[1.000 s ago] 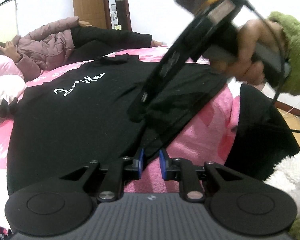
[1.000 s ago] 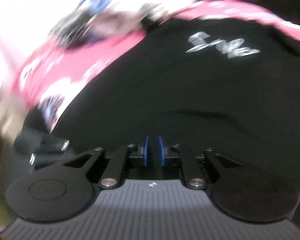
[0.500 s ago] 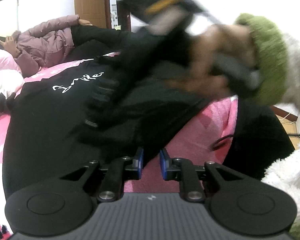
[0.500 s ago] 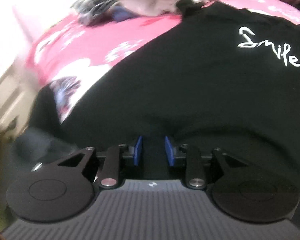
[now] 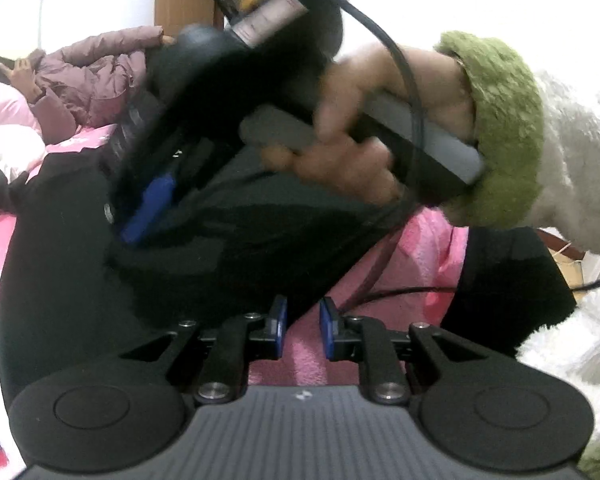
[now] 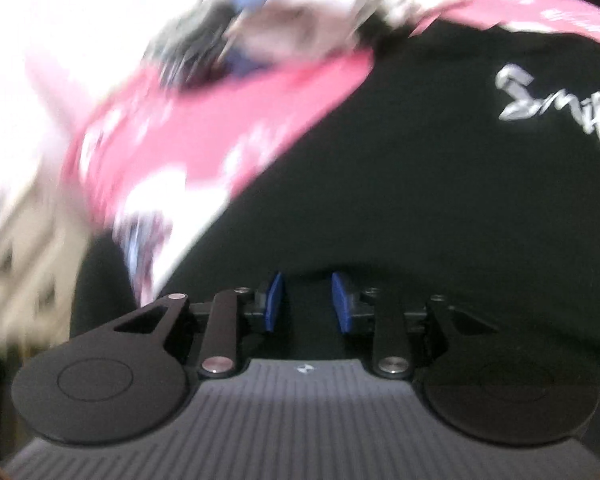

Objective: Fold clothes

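Observation:
A black shirt [image 5: 60, 260] with white "Smile" lettering [image 6: 540, 108] lies spread on a pink bed cover [image 5: 412, 256]. My left gripper [image 5: 303, 326] sits low at the shirt's near edge. Its blue pads stand a narrow gap apart, with only pink cover showing between them. My right gripper [image 5: 148, 208], held by a hand in a green cuff [image 5: 496, 120], hangs over the shirt's middle and blocks much of that view. In its own blurred view the right gripper [image 6: 309, 302] is over black cloth. Its jaws are opening, and no fabric looks pinched between them.
A person in a mauve padded jacket [image 5: 88, 80] lies at the bed's far side holding a phone. A heap of clothes [image 6: 240, 24] sits at the bed's far end. A black cable [image 5: 384, 256] trails over the cover. Dark fabric [image 5: 512, 280] hangs at the bed's right edge.
The right gripper's pads went from shut to clearly apart. It swept leftward and closer across the shirt in the left wrist view. The left gripper stayed put.

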Demonstrator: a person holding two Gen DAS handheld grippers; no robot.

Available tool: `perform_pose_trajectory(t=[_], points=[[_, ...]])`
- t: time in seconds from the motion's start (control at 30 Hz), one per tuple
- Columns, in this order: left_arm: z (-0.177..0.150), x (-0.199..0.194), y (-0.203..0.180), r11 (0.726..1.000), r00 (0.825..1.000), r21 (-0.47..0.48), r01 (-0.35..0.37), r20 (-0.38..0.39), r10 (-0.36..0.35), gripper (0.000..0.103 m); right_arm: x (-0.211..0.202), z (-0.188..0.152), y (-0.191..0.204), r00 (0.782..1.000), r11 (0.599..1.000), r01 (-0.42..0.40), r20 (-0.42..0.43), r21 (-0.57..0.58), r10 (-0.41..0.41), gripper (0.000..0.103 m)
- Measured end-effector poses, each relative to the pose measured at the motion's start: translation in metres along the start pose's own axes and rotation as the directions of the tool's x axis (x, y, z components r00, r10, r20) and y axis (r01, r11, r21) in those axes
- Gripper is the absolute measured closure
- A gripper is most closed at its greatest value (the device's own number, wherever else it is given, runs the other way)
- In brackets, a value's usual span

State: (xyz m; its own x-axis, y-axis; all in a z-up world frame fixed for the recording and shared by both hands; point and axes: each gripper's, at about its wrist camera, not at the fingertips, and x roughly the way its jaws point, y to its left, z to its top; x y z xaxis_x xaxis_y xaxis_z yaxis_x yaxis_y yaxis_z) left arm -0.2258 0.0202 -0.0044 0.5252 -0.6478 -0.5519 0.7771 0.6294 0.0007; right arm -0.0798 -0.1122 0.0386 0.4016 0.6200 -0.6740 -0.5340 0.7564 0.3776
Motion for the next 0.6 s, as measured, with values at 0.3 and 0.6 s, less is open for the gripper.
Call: perform_pose_trajectory(t=[0.3, 0.6], points=[[-0.005, -0.005, 0.008, 0.999, 0.999, -0.037, 0.031, 0.015, -0.030, 0.085, -0.004, -0.013, 0.017, 0.982, 0.991, -0.099, -0.172, -0.089, 0.082, 0.076], [-0.008, -0.011, 0.011, 0.998, 0.999, -0.043, 0.034, 0.023, -0.033, 0.085, -0.033, 0.000, 0.005, 0.993, 0.993, -0.111, 0.039, 0.046, 0.110, 0.076]])
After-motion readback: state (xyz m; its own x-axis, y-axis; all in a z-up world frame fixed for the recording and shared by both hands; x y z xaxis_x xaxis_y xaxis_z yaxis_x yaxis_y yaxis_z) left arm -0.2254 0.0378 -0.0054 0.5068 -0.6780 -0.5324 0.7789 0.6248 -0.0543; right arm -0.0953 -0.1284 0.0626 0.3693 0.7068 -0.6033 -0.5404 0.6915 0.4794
